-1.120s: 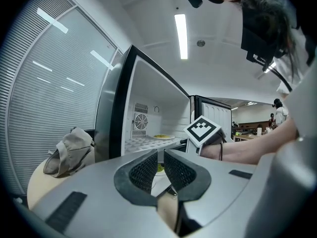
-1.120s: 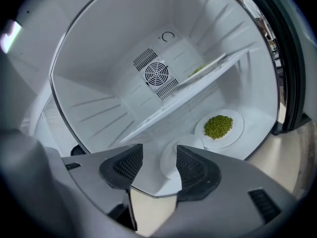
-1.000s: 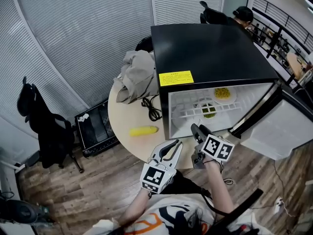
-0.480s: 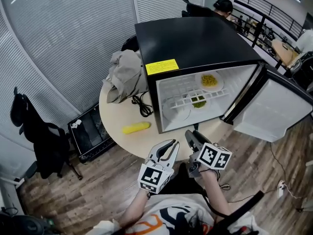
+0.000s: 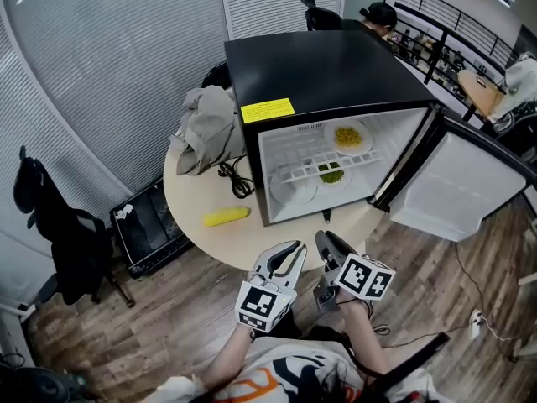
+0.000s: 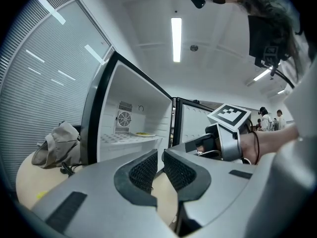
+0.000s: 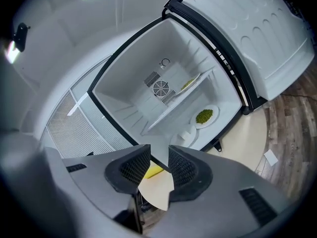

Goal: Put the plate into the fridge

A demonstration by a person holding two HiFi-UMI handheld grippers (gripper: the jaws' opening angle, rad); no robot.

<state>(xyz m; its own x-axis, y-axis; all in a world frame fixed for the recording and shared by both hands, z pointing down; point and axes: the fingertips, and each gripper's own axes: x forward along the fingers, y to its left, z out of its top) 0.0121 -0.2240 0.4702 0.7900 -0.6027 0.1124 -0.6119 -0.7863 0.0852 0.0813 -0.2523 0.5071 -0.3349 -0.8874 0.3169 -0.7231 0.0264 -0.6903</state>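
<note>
The black fridge stands on the round table with its door swung open to the right. A plate of yellow food sits on the upper shelf. Below it are a plate of green food and a bare white plate. Both grippers hang in front of the table edge, apart from the fridge. My left gripper has its pads nearly together with nothing between them. My right gripper is closing on nothing, a gap still showing.
A yellow corn cob lies on the table left of the fridge, near a black cable and a grey bundle of cloth. A black box and a chair stand on the floor at left. A person sits behind the fridge.
Both grippers have drawn back from the fridge front to beyond the table edge. The fridge now sits farther up in the head view.
</note>
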